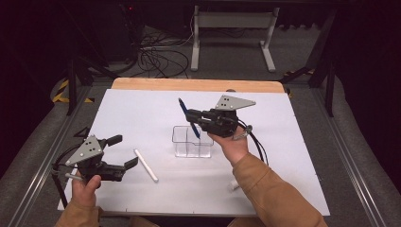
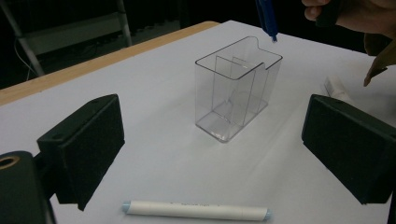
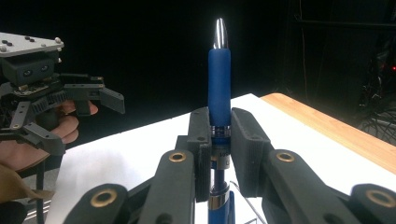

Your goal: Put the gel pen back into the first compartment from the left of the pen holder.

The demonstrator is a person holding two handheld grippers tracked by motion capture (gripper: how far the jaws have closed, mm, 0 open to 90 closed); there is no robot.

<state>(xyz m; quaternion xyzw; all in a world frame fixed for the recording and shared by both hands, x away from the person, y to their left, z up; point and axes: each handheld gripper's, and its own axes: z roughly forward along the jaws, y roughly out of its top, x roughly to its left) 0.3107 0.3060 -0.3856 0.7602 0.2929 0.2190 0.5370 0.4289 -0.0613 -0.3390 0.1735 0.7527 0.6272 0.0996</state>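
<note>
We see the right gripper (image 1: 195, 119) clamped on a blue pen (image 1: 188, 117), its two black jaws pressed against the barrel on either side. In the high view the pen stands tilted, with its lower tip just above the rim of the clear plastic holder (image 1: 191, 141) near the middle of the bench (image 1: 142, 109). In the left gripper view that holder shows an inner divider that splits it into compartments, and the pen's tip hangs over its far corner. There is small print on the pen's band between the jaws in the right gripper view, but we cannot read it. The left gripper (image 1: 124, 152) rests at the bench's near left with its jaws wide apart and nothing between them. A white marker (image 1: 146, 165) lies flat just beside it; its faint printed line is too small to read.
</note>
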